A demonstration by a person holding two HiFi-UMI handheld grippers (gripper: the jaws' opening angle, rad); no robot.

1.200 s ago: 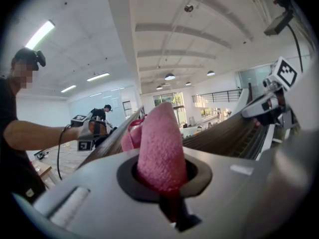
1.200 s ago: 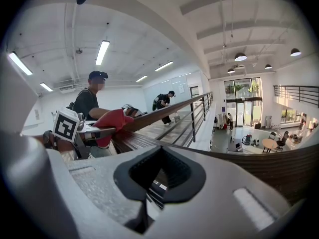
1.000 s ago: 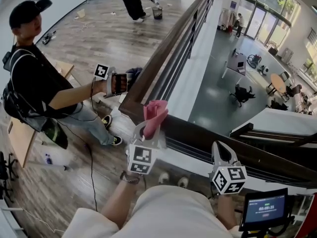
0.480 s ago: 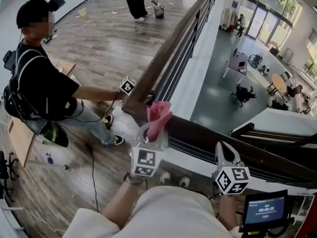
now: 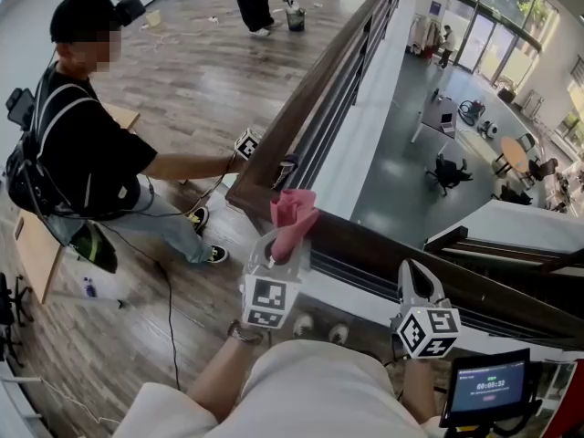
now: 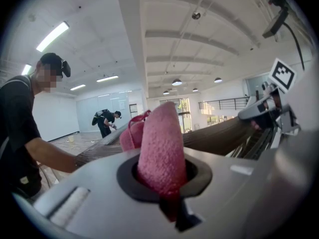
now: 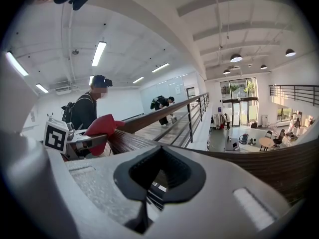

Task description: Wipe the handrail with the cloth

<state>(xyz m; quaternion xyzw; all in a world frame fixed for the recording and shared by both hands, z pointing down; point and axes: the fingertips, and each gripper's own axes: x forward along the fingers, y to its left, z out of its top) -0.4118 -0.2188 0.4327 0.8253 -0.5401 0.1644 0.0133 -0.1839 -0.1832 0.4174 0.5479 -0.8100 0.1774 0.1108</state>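
The left tool [image 5: 277, 243] is clamped on a pink cloth [image 5: 291, 212] pointing to 12 o'clock, by the handrail [image 5: 310, 99]; the right tool [image 5: 411, 276], at 4 o'clock, is closed and empty.

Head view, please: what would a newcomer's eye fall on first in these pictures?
The pink cloth, clamped upright in the left tongs, stands out at the corner of the dark wooden handrail. Next comes the person in black at the left, reaching toward the same rail, while the right tongs sit shut and empty at the lower right.
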